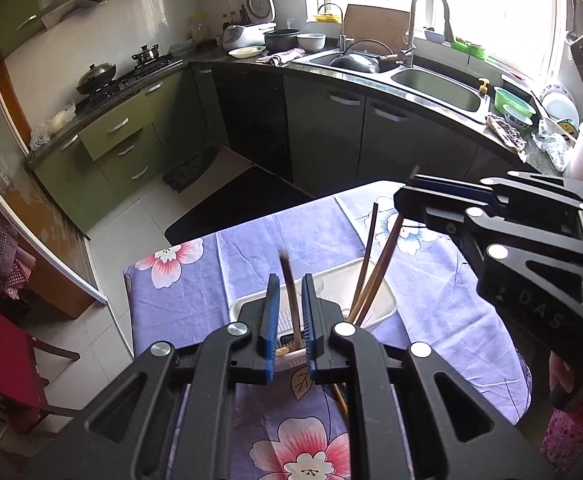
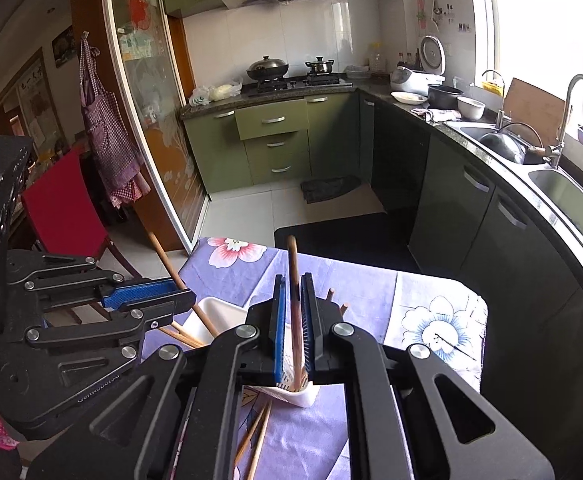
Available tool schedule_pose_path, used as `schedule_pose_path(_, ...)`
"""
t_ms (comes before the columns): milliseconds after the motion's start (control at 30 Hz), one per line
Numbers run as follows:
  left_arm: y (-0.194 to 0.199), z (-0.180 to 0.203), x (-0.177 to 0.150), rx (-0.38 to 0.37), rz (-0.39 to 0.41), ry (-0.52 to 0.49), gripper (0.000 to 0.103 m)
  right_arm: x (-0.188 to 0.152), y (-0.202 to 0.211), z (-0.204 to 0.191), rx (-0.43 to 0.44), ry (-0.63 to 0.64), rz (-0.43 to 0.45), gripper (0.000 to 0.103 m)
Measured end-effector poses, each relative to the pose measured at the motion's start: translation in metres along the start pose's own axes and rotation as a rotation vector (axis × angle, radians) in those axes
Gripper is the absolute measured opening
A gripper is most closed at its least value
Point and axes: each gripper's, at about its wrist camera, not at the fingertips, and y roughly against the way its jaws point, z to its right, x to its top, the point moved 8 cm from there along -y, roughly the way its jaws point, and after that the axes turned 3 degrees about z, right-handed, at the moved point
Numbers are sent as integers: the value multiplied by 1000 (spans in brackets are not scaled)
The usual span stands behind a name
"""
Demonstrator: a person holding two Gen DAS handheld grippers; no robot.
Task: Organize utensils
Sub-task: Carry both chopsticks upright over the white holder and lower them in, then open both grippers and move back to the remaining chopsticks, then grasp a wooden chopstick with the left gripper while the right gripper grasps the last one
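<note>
Left wrist view: your left gripper (image 1: 290, 316) stands slightly apart around a brown wooden chopstick (image 1: 291, 296), dropping it upright into the white plastic holder (image 1: 383, 296); your right gripper (image 2: 291, 320) likewise.

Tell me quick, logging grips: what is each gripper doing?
Left gripper: open a crack, chopstick between the jaws, over the holder.
Right gripper: likewise, around its own chopstick.
</note>
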Motion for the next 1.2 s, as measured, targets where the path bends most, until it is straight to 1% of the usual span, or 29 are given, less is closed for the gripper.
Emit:
schedule_pose_path(67,6,1,-1,-1,7,-3,12,-1,3,-1,4,0,6,12)
schedule_pose_path(167,23,3,-1,-9,34,-5,12,-1,20,-4,16,-1,35,12)
schedule_pose_path(267,43,10,-4,-19,63,-16,13,-8,44,-8,28,7,64,17)
schedule_pose_path(333,51,16,-15,-33,66,-23,16,-22,56,-7,24,11,67,19)
schedule_pose_path(433,50,25,-46,-56,39,-28,19,-57,62,0,13,3,31,19)
schedule_pose_path(533,31,36,-87,-86,-28,-21,19,-104,51,16,-3,-21,-34,20)
schedule_pose_path(567,23,39,-100,-95,-47,-18,19,-119,45,21,-11,-28,-58,23)
schedule_pose_path(667,-5,44,-134,-99,-107,1,19,-165,22,37,-33,-52,-143,23)
schedule_pose_path(767,-40,48,-162,-96,-191,32,19,-197,2,49,-54,-60,-207,23)
schedule_pose_path(800,-52,48,-169,-83,-213,39,19,-205,-3,52,-58,-62,-220,23)
schedule_pose_path(867,-72,49,-177,-59,-246,41,19,-216,-12,54,-55,-70,-241,23)
schedule_pose_path(933,-88,51,-183,-54,-277,50,19,-224,-19,58,-58,-77,-252,23)
schedule_pose_path(1200,-128,53,-194,-20,-356,69,19,-225,-37,74,-46,-107,-274,23)
